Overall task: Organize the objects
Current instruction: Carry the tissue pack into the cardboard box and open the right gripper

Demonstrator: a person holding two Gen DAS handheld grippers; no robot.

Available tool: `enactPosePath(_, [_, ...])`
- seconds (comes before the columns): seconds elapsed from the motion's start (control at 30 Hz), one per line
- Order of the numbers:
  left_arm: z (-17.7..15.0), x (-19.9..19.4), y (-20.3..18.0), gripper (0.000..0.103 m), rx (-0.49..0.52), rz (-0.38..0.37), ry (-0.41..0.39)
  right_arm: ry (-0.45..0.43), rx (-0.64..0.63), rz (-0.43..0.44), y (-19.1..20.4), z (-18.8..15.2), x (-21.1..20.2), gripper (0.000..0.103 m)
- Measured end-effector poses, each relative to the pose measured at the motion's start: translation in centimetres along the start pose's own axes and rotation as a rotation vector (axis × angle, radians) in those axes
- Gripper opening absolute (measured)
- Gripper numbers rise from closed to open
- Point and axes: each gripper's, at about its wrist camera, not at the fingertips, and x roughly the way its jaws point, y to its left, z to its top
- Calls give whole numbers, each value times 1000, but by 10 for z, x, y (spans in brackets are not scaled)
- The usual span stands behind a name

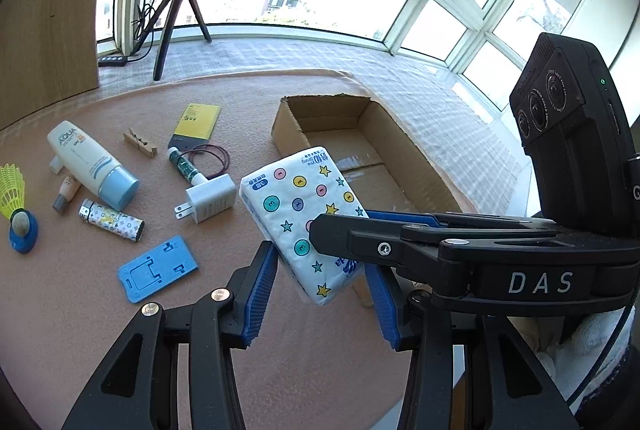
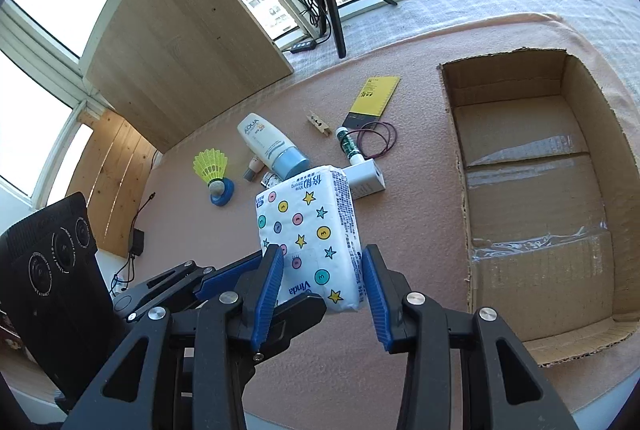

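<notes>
A white tissue pack (image 1: 304, 218) printed with stars and dots hangs in the air above the pink mat; it also shows in the right wrist view (image 2: 310, 236). My left gripper (image 1: 322, 294) has its blue pads on both sides of the pack's near end. My right gripper (image 2: 324, 290) also has its pads against the pack's lower end, and its fingers (image 1: 360, 234) cross in front of the pack in the left wrist view. Both seem shut on the pack. An open, empty cardboard box (image 1: 360, 149) lies to the right, also in the right wrist view (image 2: 532, 189).
On the mat lie a sunscreen tube (image 1: 92, 165), white charger (image 1: 208, 199), blue phone stand (image 1: 156, 270), patterned tube (image 1: 112, 220), shuttlecock (image 1: 14, 193), clothespin (image 1: 140, 143), yellow card (image 1: 196, 121), green vial (image 1: 182, 165), hair ties (image 1: 212, 157). A tripod (image 1: 176, 17) stands behind.
</notes>
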Motion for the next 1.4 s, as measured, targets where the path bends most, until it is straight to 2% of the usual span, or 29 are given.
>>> enactPosePath(0.33, [13,52,-74,49,105,-65,44,-68,92,-81,-67,-7,-47,37])
enactPosePath(0.63, [16,81,-95,49,143,-73,82,-85,129,-118,-100,-10,-57,37])
enactPosePath(0.7, [15,83,-98,56,165,-53,92,-91,120,-128,-102,-11,-59,37])
enactPosePath(0.73, [15,84,-97,68,169,-34,90,-99,111,-138,-101,-10,-60,39])
enactPosePath(0.77, [15,83,-96,77,168,-20,84,-109,104,-161,-100,-10,-61,50])
enactPosePath(0.83, [16,82,-91,78,157,-10,80,-125,101,-221,-100,-9,-64,70])
enactPosePath(0.9, [17,80,-86,78,147,0,80,-149,104,-239,-101,-8,-67,71])
enactPosePath(1.23, [16,63,-55,78,106,51,73,-153,91,-224,-88,-8,-63,71])
enactPosePath(1.4, [15,49,-25,79,58,98,65,-172,76,-224,-78,-11,-64,71])
